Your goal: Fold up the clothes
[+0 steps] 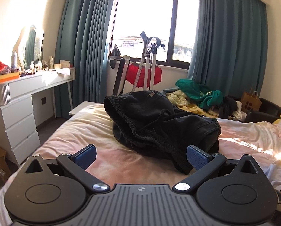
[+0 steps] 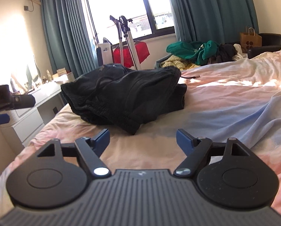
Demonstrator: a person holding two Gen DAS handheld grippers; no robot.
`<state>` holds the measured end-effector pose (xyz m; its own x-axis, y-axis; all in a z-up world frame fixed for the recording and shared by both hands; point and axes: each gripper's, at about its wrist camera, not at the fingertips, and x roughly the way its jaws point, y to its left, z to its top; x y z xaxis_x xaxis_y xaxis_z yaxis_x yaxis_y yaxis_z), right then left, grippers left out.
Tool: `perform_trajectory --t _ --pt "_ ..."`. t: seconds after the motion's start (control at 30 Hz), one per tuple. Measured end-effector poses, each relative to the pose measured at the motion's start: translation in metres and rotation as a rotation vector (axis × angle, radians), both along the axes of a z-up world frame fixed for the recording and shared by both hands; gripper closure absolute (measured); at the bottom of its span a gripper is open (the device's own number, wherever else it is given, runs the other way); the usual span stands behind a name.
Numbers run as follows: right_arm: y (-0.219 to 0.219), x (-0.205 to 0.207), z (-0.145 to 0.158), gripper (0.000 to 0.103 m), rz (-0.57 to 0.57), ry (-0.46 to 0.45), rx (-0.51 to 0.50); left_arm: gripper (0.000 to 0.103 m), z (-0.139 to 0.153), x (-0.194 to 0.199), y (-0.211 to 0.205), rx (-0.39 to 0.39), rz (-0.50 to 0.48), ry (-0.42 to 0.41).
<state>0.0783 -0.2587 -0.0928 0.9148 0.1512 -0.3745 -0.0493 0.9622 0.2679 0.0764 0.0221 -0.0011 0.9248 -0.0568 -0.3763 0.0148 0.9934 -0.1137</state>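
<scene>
A crumpled black garment (image 1: 159, 124) with a ribbed waistband and a drawstring lies heaped on the bed (image 1: 80, 131). My left gripper (image 1: 140, 157) stands open just in front of it, with the garment's near edge lying between the blue pads (image 1: 195, 157) but not pinched. In the right wrist view the same black garment (image 2: 125, 98) sits a little ahead of my right gripper (image 2: 142, 140), which is open over bare sheet with nothing between its fingers. The left gripper's tip (image 2: 1, 105) shows at that view's left edge.
A white dresser (image 1: 18, 109) with bottles and a mirror stands left of the bed. Beyond the bed's far end are a red-covered rack (image 1: 144, 73), metal poles and a pile of green and yellow clothes (image 1: 200, 96). A paper bag (image 1: 251, 101) sits on a dark chair.
</scene>
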Motion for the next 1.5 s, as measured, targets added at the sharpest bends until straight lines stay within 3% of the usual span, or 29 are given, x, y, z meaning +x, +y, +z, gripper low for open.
perform_trajectory --t 0.23,0.5,0.53,0.7,0.8,0.87,0.93,0.97,1.07,1.17,1.27,1.5 --pt "0.027 0.068 -0.036 0.029 0.022 0.114 -0.005 0.000 -0.016 0.019 0.015 -0.048 0.002 -0.005" --pt "0.052 0.136 -0.055 0.030 -0.075 0.168 0.006 0.000 -0.042 0.046 0.053 -0.247 0.038 0.042" --pt "0.050 0.142 -0.055 0.035 -0.100 0.168 0.009 0.000 -0.044 0.048 0.058 -0.280 0.040 0.050" --pt "0.028 0.137 -0.040 0.041 -0.247 -0.017 0.130 0.000 -0.060 0.060 0.077 -0.373 0.068 0.092" --pt "0.025 0.146 -0.039 0.041 -0.300 -0.028 0.138 0.000 -0.064 0.065 0.081 -0.400 0.073 0.107" --pt "0.033 0.163 -0.041 0.048 -0.275 0.009 0.084 0.000 -0.066 0.066 0.082 -0.408 0.068 0.110" --pt "0.039 0.175 -0.039 0.072 -0.263 0.026 0.038 0.000 -0.068 0.067 0.081 -0.411 0.060 0.108" --pt "0.039 0.177 -0.036 0.075 -0.269 0.032 0.024 0.000 -0.069 0.067 0.081 -0.417 0.055 0.106" --pt "0.040 0.167 -0.022 0.082 -0.245 0.020 -0.003 0.000 -0.072 0.068 0.084 -0.457 0.051 0.114" --pt "0.042 0.132 -0.001 0.083 -0.145 -0.058 -0.100 0.000 -0.074 0.069 0.088 -0.495 0.049 0.123" --pt "0.037 0.093 0.022 0.090 -0.074 -0.113 -0.172 0.000 -0.074 0.065 0.095 -0.551 0.053 0.116" --pt "-0.001 0.013 0.059 0.092 -0.007 -0.103 -0.136 0.000 -0.073 0.052 0.114 -0.709 0.053 0.111"
